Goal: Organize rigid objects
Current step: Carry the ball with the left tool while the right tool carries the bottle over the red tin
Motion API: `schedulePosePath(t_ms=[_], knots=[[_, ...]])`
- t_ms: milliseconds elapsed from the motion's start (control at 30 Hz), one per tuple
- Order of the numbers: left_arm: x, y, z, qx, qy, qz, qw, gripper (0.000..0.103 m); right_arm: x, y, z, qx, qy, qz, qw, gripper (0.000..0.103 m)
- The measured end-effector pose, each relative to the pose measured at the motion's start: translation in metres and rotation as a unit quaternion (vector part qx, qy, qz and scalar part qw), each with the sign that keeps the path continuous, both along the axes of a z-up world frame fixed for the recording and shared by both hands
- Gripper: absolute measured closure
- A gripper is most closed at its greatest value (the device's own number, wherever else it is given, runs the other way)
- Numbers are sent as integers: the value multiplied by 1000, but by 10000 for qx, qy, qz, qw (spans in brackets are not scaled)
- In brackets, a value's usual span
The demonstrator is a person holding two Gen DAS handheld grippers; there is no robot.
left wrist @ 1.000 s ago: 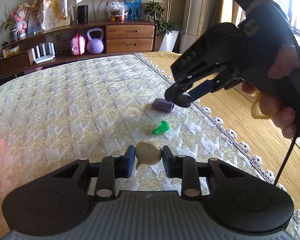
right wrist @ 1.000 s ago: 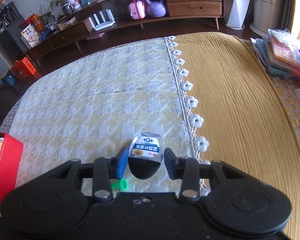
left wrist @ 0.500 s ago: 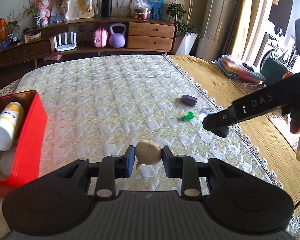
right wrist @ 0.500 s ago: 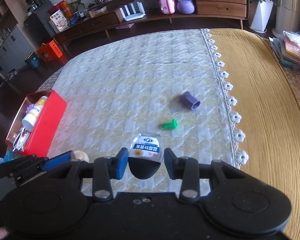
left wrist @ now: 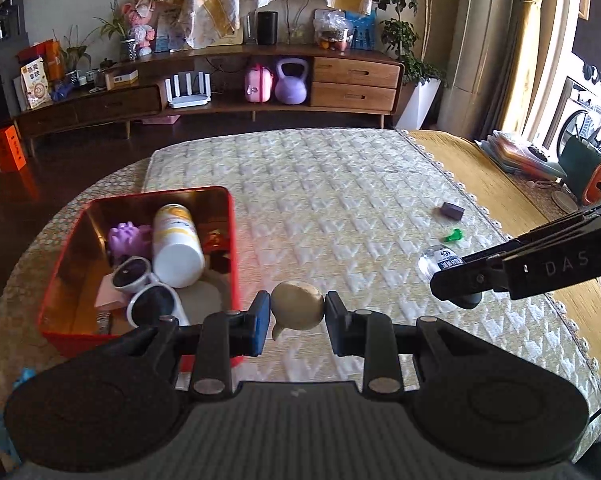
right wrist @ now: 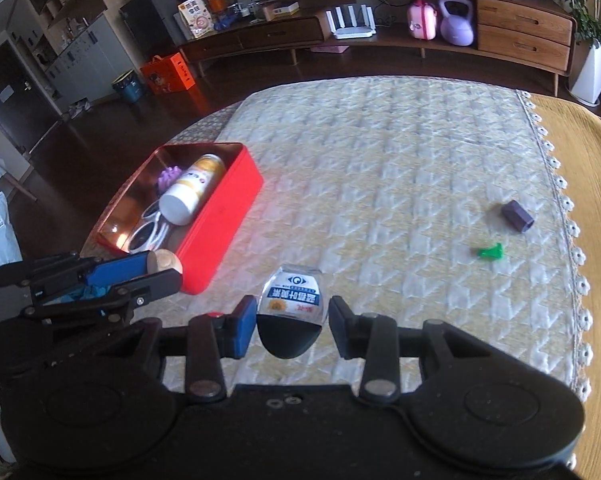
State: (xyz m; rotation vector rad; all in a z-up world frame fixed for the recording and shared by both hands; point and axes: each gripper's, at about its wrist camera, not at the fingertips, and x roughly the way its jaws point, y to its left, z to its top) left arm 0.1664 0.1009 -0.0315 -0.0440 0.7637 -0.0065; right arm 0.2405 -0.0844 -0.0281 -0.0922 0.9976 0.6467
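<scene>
Both claws have swung across the quilted bed (left wrist: 340, 200) toward the red tin (right wrist: 220, 216), which a second ago was barely in view at the frame edge. That tin sits at the bed's left side and holds a white bottle (left wrist: 178, 246), sunglasses (left wrist: 148, 292) and a purple toy (left wrist: 128, 238). Left claw (left wrist: 296, 314) is clamped on a beige rounded object (left wrist: 297, 310), held just right of the tin's near corner. Right claw (right wrist: 292, 320) is clamped on a small clear bottle with a black cap (right wrist: 291, 300). Well apart, near the bed's lace edge, lie a purple block (right wrist: 518, 216) and a green peg (right wrist: 490, 251).
</scene>
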Motion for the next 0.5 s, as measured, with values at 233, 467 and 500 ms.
schedulePosePath(t_ms=[233, 467, 500], knots=[[-6, 56, 6, 295, -22, 312, 9991, 74, -9, 55, 3, -15, -134, 335, 9993, 64], [8, 104, -2, 593, 88, 605, 9964, 74, -4, 100, -2, -68, -201, 453, 9988, 64], [11, 109, -4, 624, 111, 610, 9961, 74, -3, 106, -4, -103, -216, 458, 9987, 64]])
